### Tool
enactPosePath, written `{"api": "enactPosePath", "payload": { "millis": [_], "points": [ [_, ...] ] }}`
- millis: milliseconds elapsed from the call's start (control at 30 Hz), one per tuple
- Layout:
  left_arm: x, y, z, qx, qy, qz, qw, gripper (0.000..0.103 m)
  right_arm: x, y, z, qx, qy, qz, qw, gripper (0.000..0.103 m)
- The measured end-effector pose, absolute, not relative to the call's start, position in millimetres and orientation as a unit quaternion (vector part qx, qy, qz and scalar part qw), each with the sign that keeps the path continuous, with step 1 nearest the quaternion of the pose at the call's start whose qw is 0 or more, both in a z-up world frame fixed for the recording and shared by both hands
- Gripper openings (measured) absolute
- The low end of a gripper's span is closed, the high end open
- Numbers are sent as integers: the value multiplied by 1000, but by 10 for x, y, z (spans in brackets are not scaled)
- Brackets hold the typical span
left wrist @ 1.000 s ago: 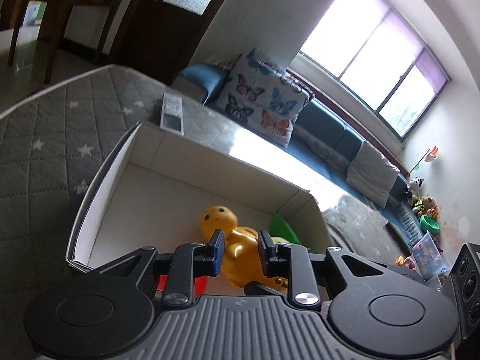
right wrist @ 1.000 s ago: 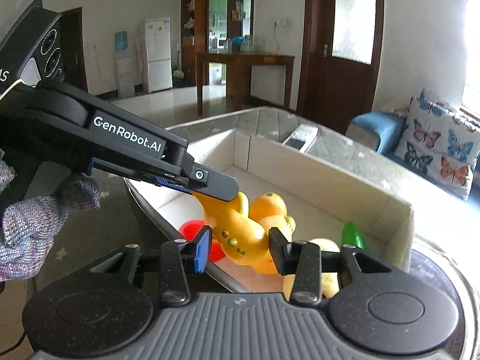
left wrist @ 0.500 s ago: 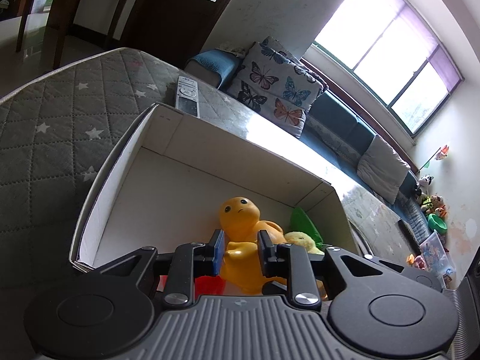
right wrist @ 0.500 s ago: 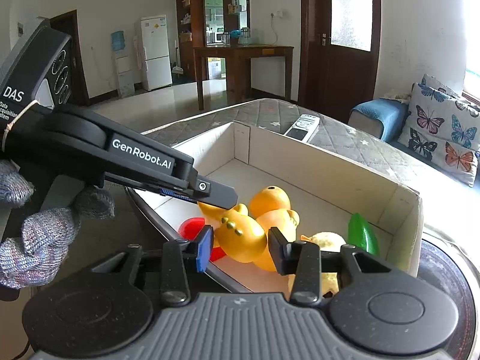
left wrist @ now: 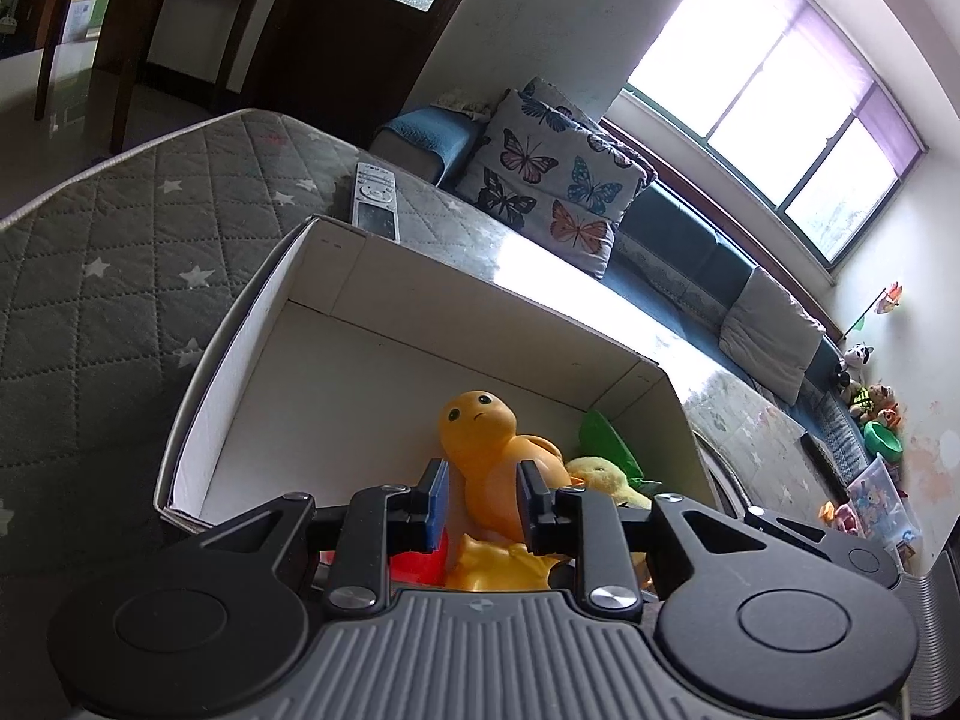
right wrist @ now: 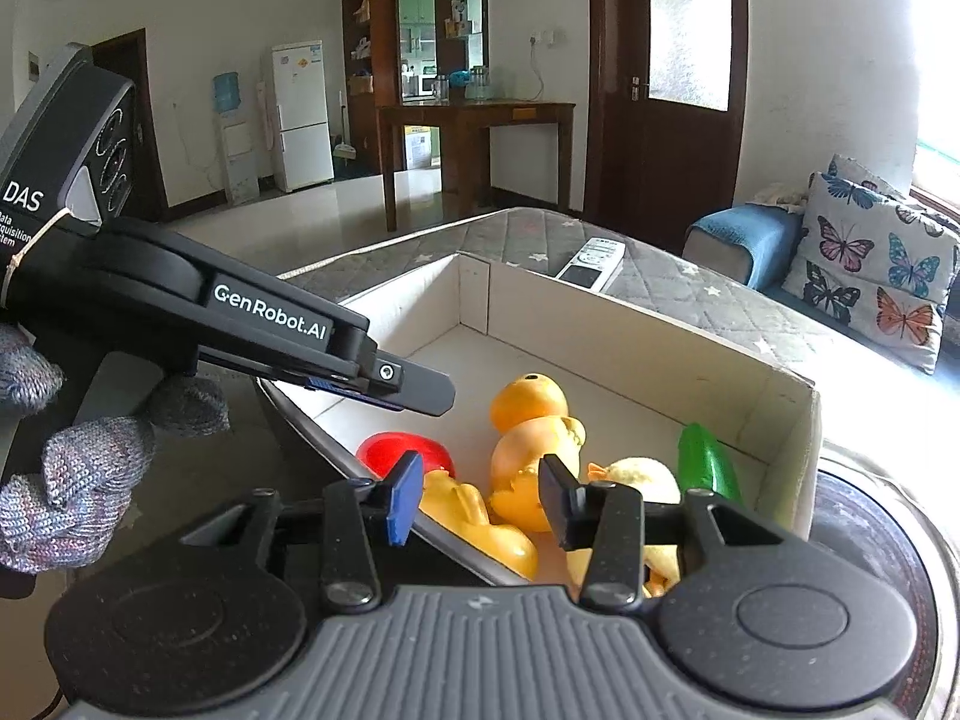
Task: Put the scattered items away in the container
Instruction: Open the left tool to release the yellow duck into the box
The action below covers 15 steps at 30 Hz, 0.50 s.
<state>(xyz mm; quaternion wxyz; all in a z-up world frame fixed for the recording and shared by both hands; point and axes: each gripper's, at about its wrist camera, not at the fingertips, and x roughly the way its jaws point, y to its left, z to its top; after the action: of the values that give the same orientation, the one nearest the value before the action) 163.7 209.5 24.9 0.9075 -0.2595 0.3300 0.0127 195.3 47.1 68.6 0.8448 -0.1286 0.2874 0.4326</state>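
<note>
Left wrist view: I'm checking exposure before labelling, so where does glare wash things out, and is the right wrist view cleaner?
Left wrist view: the window is blown white, and a glare patch beyond the cardboard box erases the surface. Right wrist view: evenly lit except its overexposed right edge; straight lines bow in both.

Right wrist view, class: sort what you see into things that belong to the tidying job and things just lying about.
Belongs to the job:
cardboard box
orange duck toy
yellow toy
red toy
green toy
plush chick

Just lying about:
remote control
butterfly cushion
fridge
</note>
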Motion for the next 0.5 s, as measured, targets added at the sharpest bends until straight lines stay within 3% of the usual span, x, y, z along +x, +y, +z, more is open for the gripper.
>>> {"api": "enactPosePath", "payload": {
  "millis": [67,200,433,500],
  "points": [
    [1595,2081,283,-256,326,14,910,27,1912,440,709,-124,286,434,845,50],
    [1502,2037,345,-248,320,16,914,27,1798,402,745,-126,275,431,850,52],
    [1325,1897,435,-220,315,25,923,28,1614,254,762,-108,262,421,862,70],
    [1276,1850,450,-213,314,27,925,29,1569,204,756,-102,259,416,866,71]
  ]
}}
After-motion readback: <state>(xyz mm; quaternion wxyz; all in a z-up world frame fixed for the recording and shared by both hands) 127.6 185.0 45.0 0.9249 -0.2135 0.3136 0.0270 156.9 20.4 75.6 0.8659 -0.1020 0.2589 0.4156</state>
